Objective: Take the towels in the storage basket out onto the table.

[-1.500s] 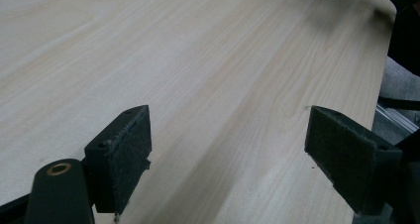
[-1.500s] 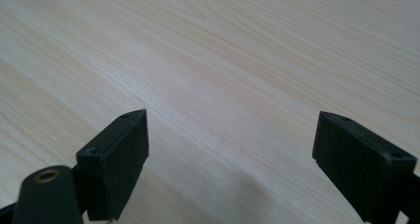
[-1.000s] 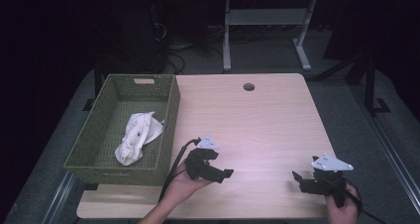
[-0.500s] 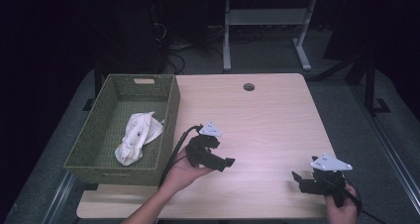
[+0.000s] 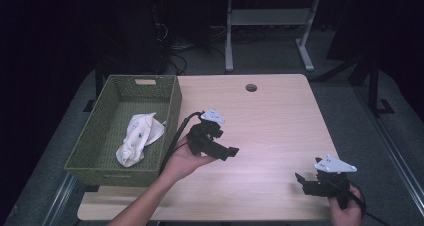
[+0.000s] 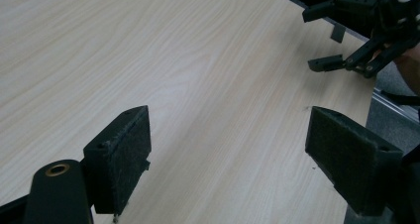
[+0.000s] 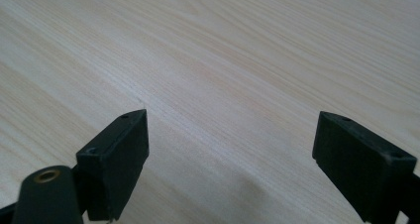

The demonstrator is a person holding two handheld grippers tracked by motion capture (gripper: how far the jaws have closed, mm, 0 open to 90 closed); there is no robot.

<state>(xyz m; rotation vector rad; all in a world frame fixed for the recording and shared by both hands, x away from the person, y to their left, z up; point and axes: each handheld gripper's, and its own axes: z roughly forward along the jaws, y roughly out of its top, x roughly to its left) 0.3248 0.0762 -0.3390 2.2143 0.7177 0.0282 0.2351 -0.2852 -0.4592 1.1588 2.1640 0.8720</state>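
Note:
My left gripper (image 5: 227,152) is held up over the middle-left of the wooden table (image 5: 270,111), just right of the basket, open and empty, pointing right. In the left gripper view its jaws stand wide apart (image 6: 230,154) over bare wood, with the right gripper (image 6: 329,38) seen beyond them near the table edge. My right gripper (image 5: 303,182) rests low at the front right corner, open and empty, pointing left. The right gripper view has its pads (image 7: 230,157) spread wide above bare tabletop. A crumpled white cloth (image 5: 137,136) lies inside the green woven basket (image 5: 90,151).
The basket stands along the table's left side. A round cable hole (image 5: 251,88) sits near the table's far edge. Beyond the table are a dark floor, cables and a white metal frame (image 5: 265,21).
My left gripper has risen and moved farther onto the table, away from the front edge, tilting up in the hand. The right gripper has stayed in place.

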